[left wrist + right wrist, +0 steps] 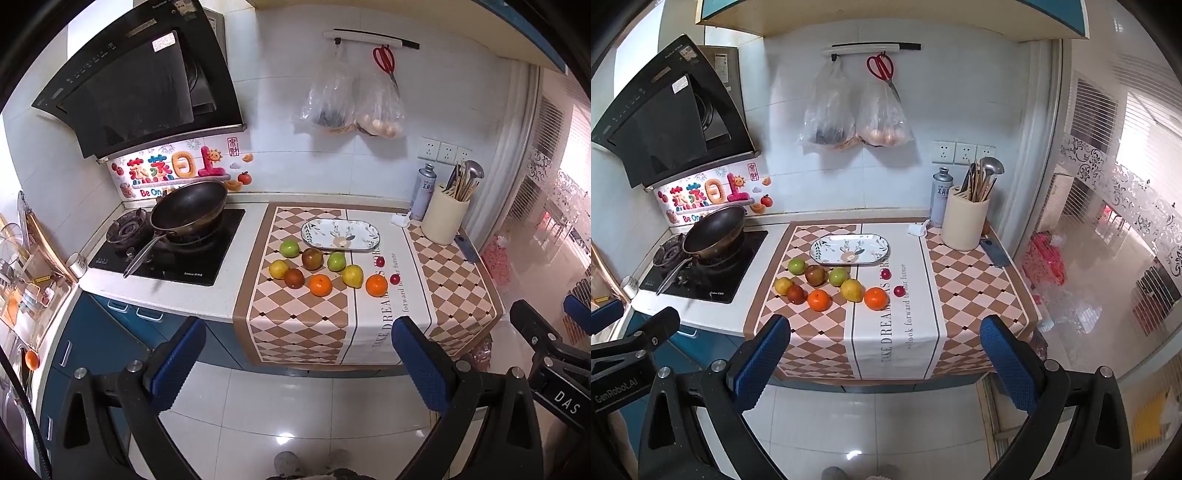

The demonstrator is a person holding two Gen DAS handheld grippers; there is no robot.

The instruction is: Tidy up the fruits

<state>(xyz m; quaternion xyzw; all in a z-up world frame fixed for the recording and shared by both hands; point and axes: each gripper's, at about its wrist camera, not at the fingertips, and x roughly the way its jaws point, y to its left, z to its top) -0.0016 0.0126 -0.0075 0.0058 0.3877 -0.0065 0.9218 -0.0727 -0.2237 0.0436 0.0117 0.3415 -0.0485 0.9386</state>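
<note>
Several fruits lie on a checkered cloth (295, 325) on the counter: two oranges (320, 285) (874, 298), green, yellow and brown round fruits (289, 248) (852, 290), and two small red ones (380, 261) (899, 291). Behind them sits an oval patterned plate (321, 240) (827, 258) with nothing on it. My left gripper (299, 363) hangs open above the floor, well short of the counter's front edge. My right gripper (884, 362) is open too, also back from the counter, with nothing between its fingers. Each gripper shows at the edge of the other's view.
A wok (188, 208) rests on the black stove (207, 266) left of the cloth. A cream utensil holder (964, 221), a spray can (940, 197) and a dark flat object (995, 253) stand at the cloth's back right. Plastic bags (343, 103) and red scissors (881, 66) hang on the wall.
</note>
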